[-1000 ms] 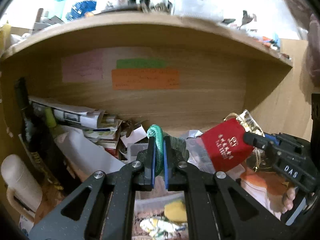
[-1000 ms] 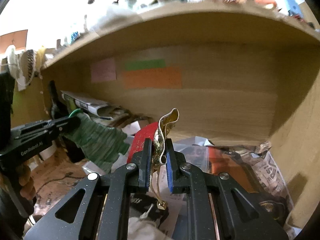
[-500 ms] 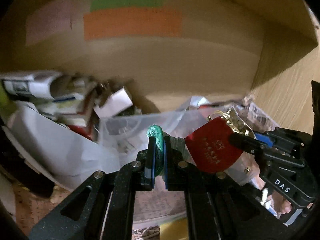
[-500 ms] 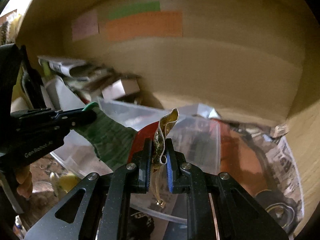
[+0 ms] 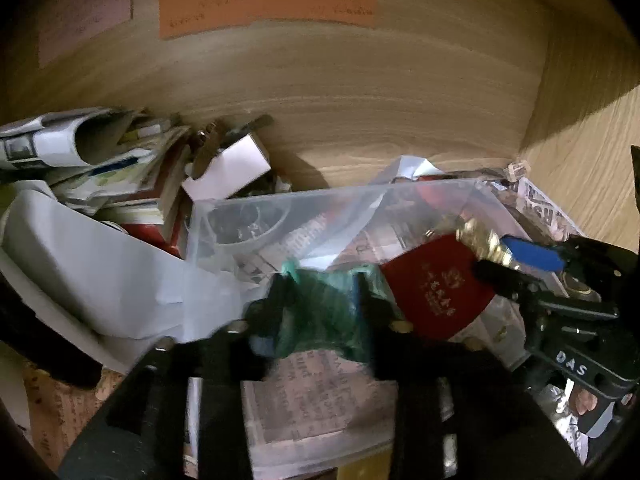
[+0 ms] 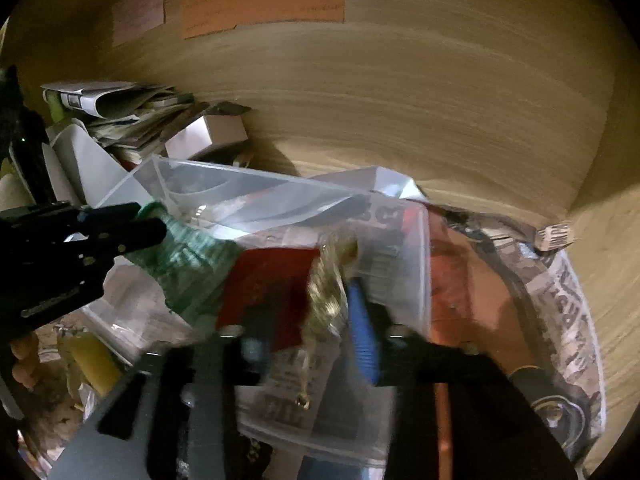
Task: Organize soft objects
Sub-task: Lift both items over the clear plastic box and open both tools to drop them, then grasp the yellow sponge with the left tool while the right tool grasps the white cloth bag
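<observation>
My left gripper (image 5: 322, 300) hangs over a clear plastic bin (image 5: 340, 194). Its jaws are opening, and a green knitted cloth (image 5: 320, 316) sags loosely between them. The right gripper (image 6: 308, 328) is beside it over the same bin (image 6: 248, 176), jaws also opening. The gold trim (image 6: 328, 292) of a red pouch (image 6: 268, 288) sits between the right gripper's fingers without being pressed. In the left wrist view the right gripper (image 5: 504, 262) appears at the right with the red pouch (image 5: 432, 288). In the right wrist view the left gripper (image 6: 146, 222) and the green cloth (image 6: 188, 264) appear at the left.
The bin stands inside a wooden shelf, with the back wall (image 5: 360, 80) close behind and a side wall (image 5: 580, 160) at the right. A pile of papers (image 5: 100, 168) and a white box (image 5: 228, 168) crowd the left. Newspaper (image 6: 568, 300) lies at the right.
Both grippers dropped forward and down into the shelf, over the bin. Their jaws, shut on the green cloth and the pouch's trim before, have spread apart.
</observation>
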A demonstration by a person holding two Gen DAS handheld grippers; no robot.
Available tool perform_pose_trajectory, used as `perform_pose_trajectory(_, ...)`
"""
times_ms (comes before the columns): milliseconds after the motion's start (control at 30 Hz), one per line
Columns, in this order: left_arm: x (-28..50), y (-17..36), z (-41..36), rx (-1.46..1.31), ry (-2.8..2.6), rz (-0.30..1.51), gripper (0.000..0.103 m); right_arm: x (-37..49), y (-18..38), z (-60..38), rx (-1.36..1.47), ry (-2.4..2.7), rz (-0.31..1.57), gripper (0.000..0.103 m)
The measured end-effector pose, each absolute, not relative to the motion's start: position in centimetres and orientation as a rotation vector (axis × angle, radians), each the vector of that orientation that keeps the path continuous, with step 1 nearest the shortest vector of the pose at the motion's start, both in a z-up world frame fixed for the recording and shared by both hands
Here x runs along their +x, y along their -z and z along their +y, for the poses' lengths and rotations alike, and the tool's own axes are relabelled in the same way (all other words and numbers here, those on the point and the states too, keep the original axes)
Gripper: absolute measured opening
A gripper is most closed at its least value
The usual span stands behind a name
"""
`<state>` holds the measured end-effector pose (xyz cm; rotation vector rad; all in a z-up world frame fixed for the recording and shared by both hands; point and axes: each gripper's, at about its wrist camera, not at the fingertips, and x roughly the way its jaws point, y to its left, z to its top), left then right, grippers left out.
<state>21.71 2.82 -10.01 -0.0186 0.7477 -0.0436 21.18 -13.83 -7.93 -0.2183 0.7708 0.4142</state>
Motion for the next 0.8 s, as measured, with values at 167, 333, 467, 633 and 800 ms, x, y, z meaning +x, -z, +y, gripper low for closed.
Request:
perform_pose_trajectory(167,20.0,8.3,3.2,-0.018,0.051,0.7,0.048,19.7,5.9,-14.4,-0.222,-0.402,0.69,0.055)
perform_pose_trajectory(333,17.2,5.9,3.4,-0.021,0.053,0.632,0.055,17.4,3.4,-15.1,-0.192,-0.419,0.599,0.062)
perform_pose_trajectory(467,14.8,4.3,3.5,-0.028,0.055,0.577,0.061,15.1,1.7,-15.5,-0.163,-0.444,0.534,0.068)
perform_pose_trajectory(633,12.3,3.9,3.4,-0.019,0.054,0.545,0.065,12.3,1.2,-16.0,-0.146,-0.468,0.492,0.071)
perform_pose_trajectory(800,10.6,5.3,3.2,-0.028,0.069,0.587,0.065,10.4,2.6,-16.6,-0.118,-0.487,0.529,0.071)
